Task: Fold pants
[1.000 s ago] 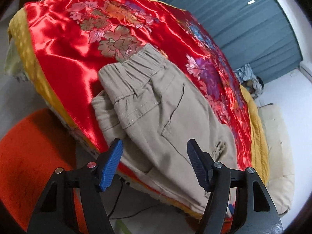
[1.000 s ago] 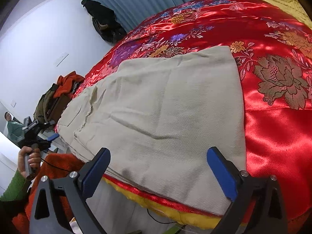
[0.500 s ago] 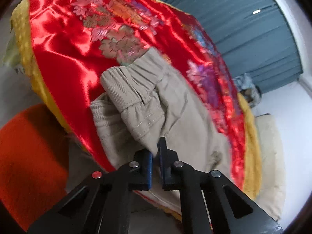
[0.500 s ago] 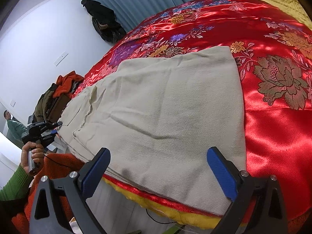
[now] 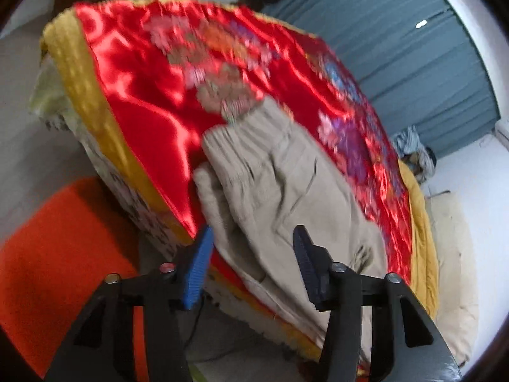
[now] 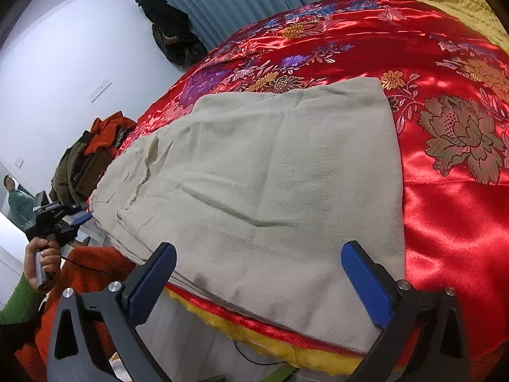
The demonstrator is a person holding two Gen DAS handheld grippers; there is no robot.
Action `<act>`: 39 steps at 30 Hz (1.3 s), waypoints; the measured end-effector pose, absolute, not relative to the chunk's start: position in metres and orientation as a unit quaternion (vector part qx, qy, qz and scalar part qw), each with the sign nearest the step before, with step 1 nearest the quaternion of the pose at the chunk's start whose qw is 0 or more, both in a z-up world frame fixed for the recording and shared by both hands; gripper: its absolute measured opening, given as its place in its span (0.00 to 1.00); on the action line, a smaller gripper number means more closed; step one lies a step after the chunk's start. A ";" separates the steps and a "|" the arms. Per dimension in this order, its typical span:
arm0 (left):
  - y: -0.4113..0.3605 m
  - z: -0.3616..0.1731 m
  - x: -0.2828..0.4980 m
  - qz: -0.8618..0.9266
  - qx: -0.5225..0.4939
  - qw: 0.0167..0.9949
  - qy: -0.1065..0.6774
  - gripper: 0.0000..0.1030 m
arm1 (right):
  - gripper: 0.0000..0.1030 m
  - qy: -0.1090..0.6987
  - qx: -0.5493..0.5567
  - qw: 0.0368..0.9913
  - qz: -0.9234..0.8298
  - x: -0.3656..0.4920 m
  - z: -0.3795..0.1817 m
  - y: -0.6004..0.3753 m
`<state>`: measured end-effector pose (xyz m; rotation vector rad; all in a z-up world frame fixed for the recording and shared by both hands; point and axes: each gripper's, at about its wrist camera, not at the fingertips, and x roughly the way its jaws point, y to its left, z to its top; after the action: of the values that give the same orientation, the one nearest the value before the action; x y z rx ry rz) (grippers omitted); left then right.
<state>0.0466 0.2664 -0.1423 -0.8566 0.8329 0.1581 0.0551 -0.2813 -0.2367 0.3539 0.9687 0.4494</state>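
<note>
Reopened since half a second ago, the left gripper (image 5: 251, 254) jaws stand wide at the pants (image 5: 286, 191); right gripper (image 6: 257, 283) jaws wide too. Satin bedspread (image 6: 445, 222) may let them slide.

Beige pants (image 6: 270, 175) lie on a glossy red satin bedspread (image 6: 445, 222) patterned with gold, purple and pink flowers and edged in yellow; an orange rug (image 5: 47, 254) and blue-grey curtains (image 5: 413, 47) frame the scene.
</note>
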 end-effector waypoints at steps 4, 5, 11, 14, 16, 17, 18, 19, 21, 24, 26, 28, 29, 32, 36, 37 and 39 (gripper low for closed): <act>0.276 -0.143 0.051 0.079 -0.413 0.822 0.384 0.52 | 1.00 0.460 0.166 0.846 0.212 0.056 -0.237 -0.280; 0.277 -0.146 0.054 0.078 -0.416 0.820 0.384 0.52 | 1.00 0.460 0.164 0.847 0.211 0.056 -0.237 -0.279; 0.284 -0.163 0.068 0.099 -0.420 0.807 0.403 0.52 | 1.00 0.460 0.161 0.848 0.211 0.055 -0.237 -0.277; 0.284 -0.170 0.074 0.104 -0.418 0.802 0.414 0.53 | 1.00 0.459 0.161 0.847 0.213 0.055 -0.237 -0.277; 0.285 -0.174 0.078 0.103 -0.428 0.796 0.415 0.48 | 1.00 0.459 0.159 0.848 0.213 0.055 -0.237 -0.277; 0.285 -0.172 0.078 0.097 -0.434 0.797 0.408 0.37 | 1.00 0.459 0.158 0.848 0.212 0.055 -0.237 -0.276; 0.284 -0.165 0.078 0.099 -0.427 0.804 0.401 0.22 | 1.00 0.459 0.157 0.848 0.212 0.055 -0.237 -0.276; 0.283 -0.158 0.076 0.093 -0.421 0.813 0.390 0.19 | 1.00 0.460 0.156 0.848 0.212 0.055 -0.237 -0.276; 0.281 -0.148 0.068 0.080 -0.423 0.825 0.367 0.17 | 1.00 0.459 0.157 0.848 0.212 0.055 -0.236 -0.277; 0.281 -0.155 0.067 0.092 -0.423 0.822 0.371 0.21 | 1.00 0.459 0.156 0.848 0.212 0.055 -0.236 -0.277; 0.284 -0.173 0.076 0.107 -0.435 0.800 0.398 0.32 | 1.00 0.460 0.156 0.848 0.212 0.055 -0.236 -0.276; 0.288 -0.184 0.080 0.096 -0.469 0.785 0.394 0.56 | 1.00 0.460 0.154 0.849 0.211 0.055 -0.236 -0.276; 0.289 -0.185 0.081 0.092 -0.478 0.783 0.387 0.56 | 1.00 0.460 0.153 0.849 0.211 0.054 -0.236 -0.276; 0.288 -0.181 0.082 0.093 -0.473 0.792 0.375 0.26 | 1.00 0.459 0.154 0.849 0.212 0.054 -0.236 -0.276; 0.283 -0.164 0.076 0.086 -0.456 0.812 0.353 0.18 | 1.00 0.459 0.153 0.849 0.212 0.055 -0.237 -0.276; 0.281 -0.161 0.075 0.088 -0.445 0.818 0.353 0.18 | 1.00 0.459 0.150 0.849 0.213 0.054 -0.237 -0.275; 0.271 -0.144 0.074 0.090 -0.413 0.837 0.347 0.18 | 1.00 0.459 0.145 0.850 0.212 0.054 -0.237 -0.274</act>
<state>0.0744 0.2712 -0.1437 -0.8746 0.7354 0.1896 0.0537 -0.2739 -0.2368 0.3048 0.9673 0.4474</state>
